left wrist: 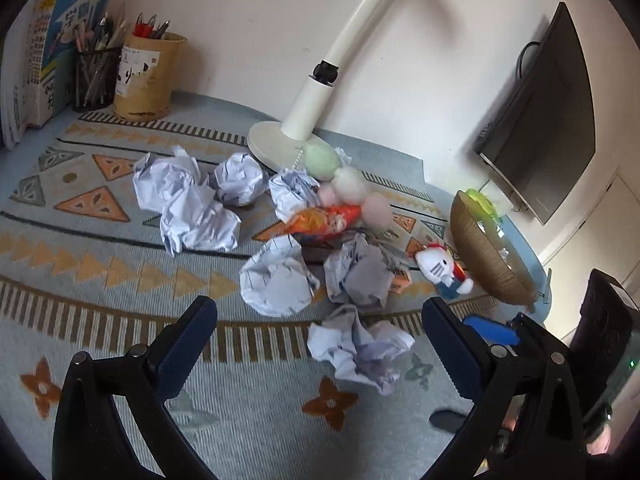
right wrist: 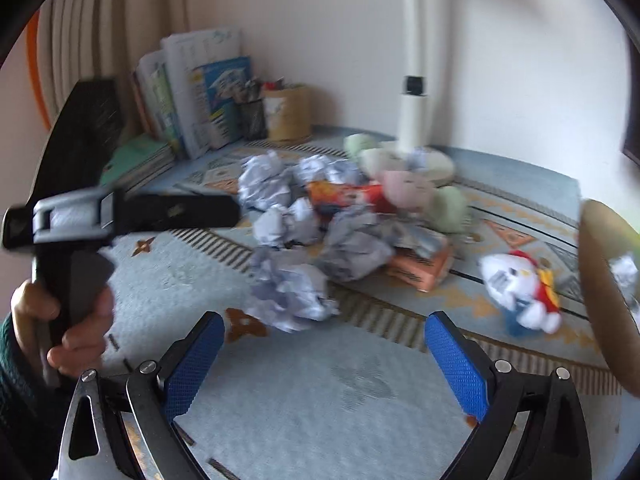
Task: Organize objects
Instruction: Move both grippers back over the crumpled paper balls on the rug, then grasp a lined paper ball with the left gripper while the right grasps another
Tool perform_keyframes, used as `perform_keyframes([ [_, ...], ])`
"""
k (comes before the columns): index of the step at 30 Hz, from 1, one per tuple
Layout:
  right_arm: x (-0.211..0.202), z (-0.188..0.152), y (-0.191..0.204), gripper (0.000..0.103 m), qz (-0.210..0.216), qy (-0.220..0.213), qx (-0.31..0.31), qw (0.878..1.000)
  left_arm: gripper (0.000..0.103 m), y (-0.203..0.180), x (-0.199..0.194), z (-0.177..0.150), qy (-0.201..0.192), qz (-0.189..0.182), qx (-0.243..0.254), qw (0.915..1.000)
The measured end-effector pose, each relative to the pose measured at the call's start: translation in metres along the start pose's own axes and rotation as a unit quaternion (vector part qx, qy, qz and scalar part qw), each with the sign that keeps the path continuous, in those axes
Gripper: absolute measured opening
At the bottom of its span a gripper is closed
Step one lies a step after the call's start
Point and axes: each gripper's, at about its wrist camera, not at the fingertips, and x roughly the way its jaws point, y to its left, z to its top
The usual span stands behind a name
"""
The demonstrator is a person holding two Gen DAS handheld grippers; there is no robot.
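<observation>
Several crumpled paper balls lie in a heap on the patterned cloth. The nearest ball lies between the open fingers of my left gripper, slightly right of centre. A Hello Kitty plush lies beside a tilted brown woven basket. An orange snack packet and pastel plush balls lie behind the paper. My right gripper is open and empty, just short of a paper ball. The plush and basket show at its right.
A white lamp base stands behind the heap. Two pen holders and books stand at the back left. A dark monitor hangs at the right. The left gripper's handle and hand fill the right wrist view's left side.
</observation>
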Motion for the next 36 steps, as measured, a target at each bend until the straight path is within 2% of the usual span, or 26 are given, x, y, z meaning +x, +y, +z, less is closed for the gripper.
perform_keyframes([
  [3, 0.022, 0.005, 0.011, 0.099, -0.005, 0.023, -0.008, 1.0, 0.102, -0.001, 0.025, 0.01, 0.03, 0.023, 0.015, 0.9992],
  [5, 0.036, 0.005, 0.013, 0.088, -0.008, 0.038, -0.007, 0.999, 0.101, 0.001, 0.043, 0.011, 0.055, 0.024, 0.014, 0.9981],
  [8, 0.047, 0.007, 0.009, 0.079, 0.004, 0.05, 0.011, 0.999, 0.097, 0.007, 0.06, 0.01, 0.071, 0.028, 0.002, 0.9971],
  [9, 0.05, 0.008, 0.008, 0.077, 0.004, 0.051, 0.012, 0.999, 0.09, 0.009, 0.063, 0.01, 0.073, 0.028, 0.0, 0.997],
  [10, 0.052, 0.008, 0.008, 0.069, 0.0, 0.05, 0.012, 0.999, 0.08, 0.011, 0.065, 0.009, 0.077, 0.028, -0.005, 0.9966],
  [11, 0.055, 0.007, 0.009, 0.054, -0.002, 0.052, 0.009, 0.999, 0.075, 0.011, 0.064, 0.009, 0.073, 0.035, -0.005, 0.9967],
  [12, 0.055, 0.008, 0.009, 0.05, 0.004, 0.051, 0.01, 0.999, 0.06, 0.011, 0.064, 0.008, 0.074, 0.032, -0.005, 0.9967],
  [13, 0.051, 0.008, 0.009, 0.047, 0.001, 0.042, 0.008, 0.999, 0.054, 0.013, 0.065, 0.007, 0.079, 0.024, -0.008, 0.9965],
  [14, 0.049, 0.008, 0.01, 0.045, 0.0, 0.034, 0.005, 0.999, 0.054, 0.013, 0.063, 0.006, 0.077, 0.023, -0.008, 0.9967],
  [20, 0.008, -0.012, -0.013, 0.045, -0.01, -0.004, 0.037, 0.999, 0.053, -0.002, 0.04, -0.012, 0.067, 0.013, 0.005, 0.9977],
  [23, -0.012, -0.023, -0.032, 0.046, -0.044, -0.017, 0.058, 0.997, 0.053, -0.022, 0.024, -0.026, 0.048, 0.015, 0.027, 0.9983],
  [26, -0.021, -0.033, -0.055, 0.046, -0.092, -0.012, 0.081, 0.992, 0.053, -0.048, 0.018, -0.039, 0.026, 0.039, 0.059, 0.9972],
  [28, -0.022, -0.04, -0.068, 0.046, -0.101, -0.007, 0.101, 0.99, 0.053, -0.061, 0.02, -0.046, 0.014, 0.049, 0.079, 0.9956],
  [31, -0.021, -0.044, -0.079, 0.046, -0.089, 0.0, 0.126, 0.988, 0.054, -0.084, 0.022, -0.055, -0.008, 0.098, 0.142, 0.9851],
  [34, -0.013, -0.041, -0.08, 0.05, -0.108, 0.009, 0.125, 0.986, 0.055, -0.095, 0.027, -0.061, 0.0, 0.105, 0.178, 0.9784],
  [36, -0.009, -0.041, -0.081, 0.058, -0.117, 0.021, 0.126, 0.985, 0.055, -0.097, 0.028, -0.063, 0.003, 0.115, 0.187, 0.9756],
])
